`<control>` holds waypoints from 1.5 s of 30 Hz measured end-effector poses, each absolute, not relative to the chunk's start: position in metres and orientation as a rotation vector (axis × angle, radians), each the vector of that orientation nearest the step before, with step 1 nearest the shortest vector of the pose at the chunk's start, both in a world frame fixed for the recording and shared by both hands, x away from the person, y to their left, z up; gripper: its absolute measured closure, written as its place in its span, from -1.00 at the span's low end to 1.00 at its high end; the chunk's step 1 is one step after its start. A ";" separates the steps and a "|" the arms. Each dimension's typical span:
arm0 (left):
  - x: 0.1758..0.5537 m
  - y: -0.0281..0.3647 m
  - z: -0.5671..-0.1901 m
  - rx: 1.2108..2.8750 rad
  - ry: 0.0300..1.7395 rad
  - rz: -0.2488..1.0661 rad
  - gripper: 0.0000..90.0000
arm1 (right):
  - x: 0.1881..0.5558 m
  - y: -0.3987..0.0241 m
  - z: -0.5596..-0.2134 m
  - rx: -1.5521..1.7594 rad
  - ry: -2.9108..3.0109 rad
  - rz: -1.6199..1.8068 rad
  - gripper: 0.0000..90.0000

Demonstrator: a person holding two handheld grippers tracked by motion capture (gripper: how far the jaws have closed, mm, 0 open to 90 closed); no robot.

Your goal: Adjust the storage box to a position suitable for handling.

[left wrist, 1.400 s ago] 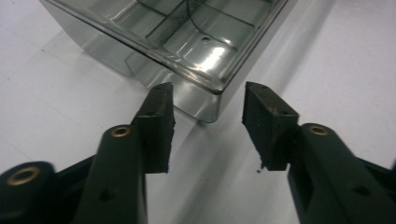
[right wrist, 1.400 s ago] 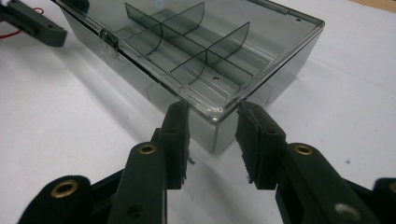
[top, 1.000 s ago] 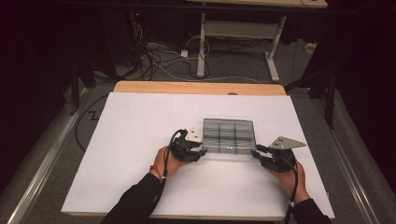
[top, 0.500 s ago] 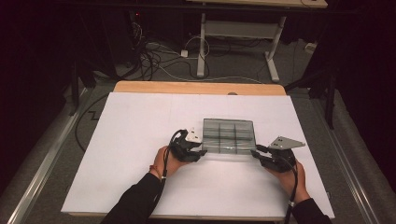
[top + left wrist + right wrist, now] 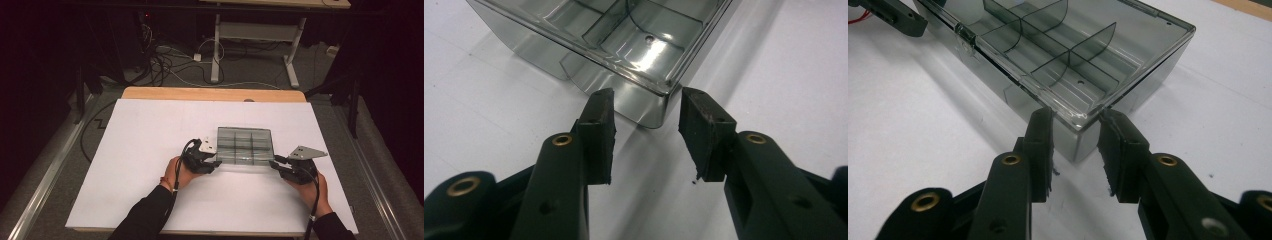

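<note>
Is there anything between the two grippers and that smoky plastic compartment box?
Nothing visible. The left gripper and the right gripper each straddle a near corner of the compartment box, with bare white table around them.

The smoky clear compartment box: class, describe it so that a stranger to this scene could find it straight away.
Start at the white table top and look a little right of its middle, toward the near edge. There lies the compartment box, flat, between the left hand-held gripper and the right hand-held gripper. It is see-through grey plastic, split by dividers into small cells.
</note>
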State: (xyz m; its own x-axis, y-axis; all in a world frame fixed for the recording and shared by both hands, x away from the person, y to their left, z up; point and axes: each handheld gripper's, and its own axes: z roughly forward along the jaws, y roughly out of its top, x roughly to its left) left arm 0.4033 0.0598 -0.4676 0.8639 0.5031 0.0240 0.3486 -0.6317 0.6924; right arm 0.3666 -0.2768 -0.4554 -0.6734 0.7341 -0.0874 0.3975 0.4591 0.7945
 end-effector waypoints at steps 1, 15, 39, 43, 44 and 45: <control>0.403 0.060 -0.468 2.314 0.613 0.279 0.26 | 0.367 -0.277 -0.455 0.951 2.293 1.087 0.51; 0.404 0.060 -0.470 2.316 0.610 0.280 0.26 | 0.364 -0.277 -0.448 0.923 2.263 1.096 0.84; 0.392 0.082 -0.469 2.285 0.563 0.339 0.69 | 0.363 -0.277 -0.447 0.893 2.229 1.110 0.92; 0.392 0.090 -0.467 2.255 0.562 0.361 0.78 | 0.362 -0.277 -0.447 0.886 2.224 1.113 0.92; 0.391 0.091 -0.467 2.250 0.561 0.370 0.78 | 0.362 -0.277 -0.447 0.886 2.224 1.113 0.92; 0.391 0.092 -0.467 2.247 0.558 0.372 0.79 | 0.362 -0.278 -0.447 0.886 2.223 1.115 0.92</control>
State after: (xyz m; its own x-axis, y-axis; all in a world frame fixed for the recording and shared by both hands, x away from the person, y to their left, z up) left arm 0.3908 0.0922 -0.4673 0.8611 0.5007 0.0882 0.2738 -0.6030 0.7493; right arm 0.3623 -0.2776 -0.4474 -0.6653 0.7335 -0.1389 0.3271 0.4536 0.8290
